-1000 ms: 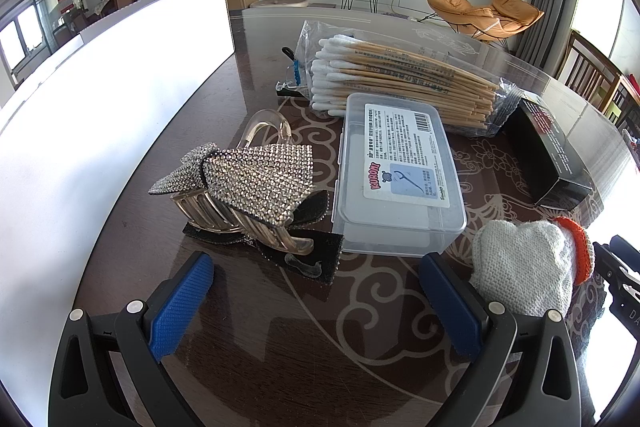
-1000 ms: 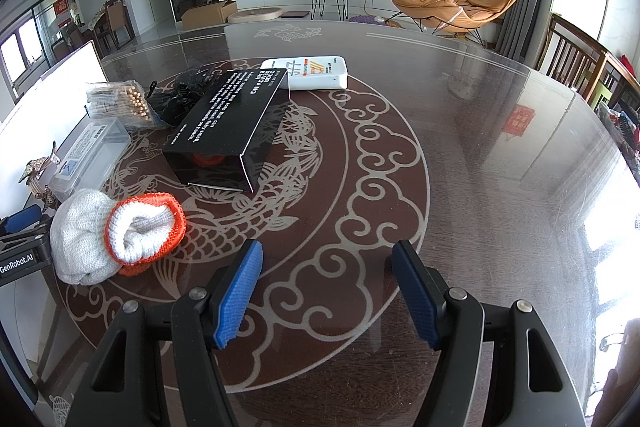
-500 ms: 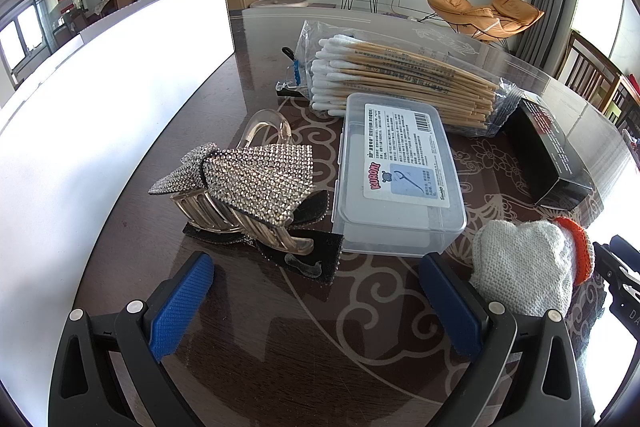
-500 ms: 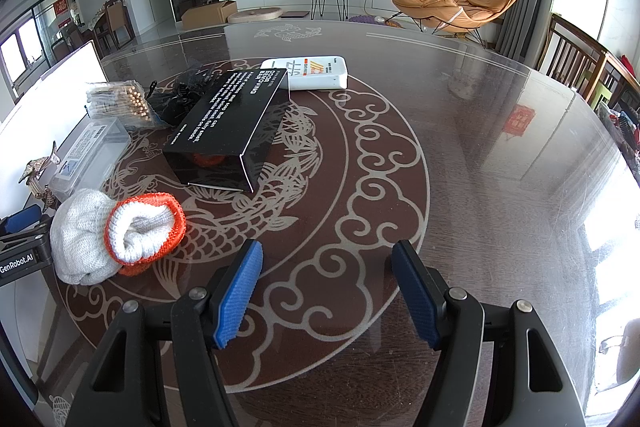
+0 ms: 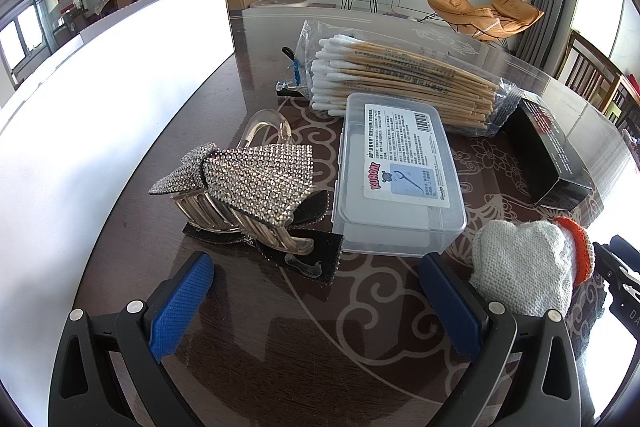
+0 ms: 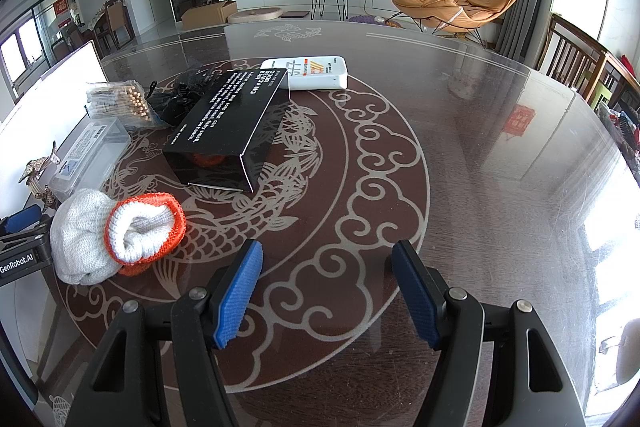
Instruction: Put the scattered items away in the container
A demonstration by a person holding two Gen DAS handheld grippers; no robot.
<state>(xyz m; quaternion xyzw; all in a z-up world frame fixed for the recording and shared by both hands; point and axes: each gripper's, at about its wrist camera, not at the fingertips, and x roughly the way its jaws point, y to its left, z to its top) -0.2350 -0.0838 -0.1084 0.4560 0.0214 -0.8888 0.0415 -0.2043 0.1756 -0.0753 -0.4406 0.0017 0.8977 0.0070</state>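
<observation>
Nothing has moved since the earlier frames: left gripper and right gripper both spread and empty, task unstarted, with hair claw left of the clear plastic box, swab bag behind it, rolled glove and black carton right of it, all outside the white container.

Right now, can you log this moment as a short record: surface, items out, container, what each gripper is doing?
surface: dark glass-topped table
items: hair clip, clear plastic box, bag of cotton swabs, black box, rolled glove, white packet
container: white wall at left; inside not visible
left gripper: open, empty, facing hair clip
right gripper: open, empty, over bare table
</observation>
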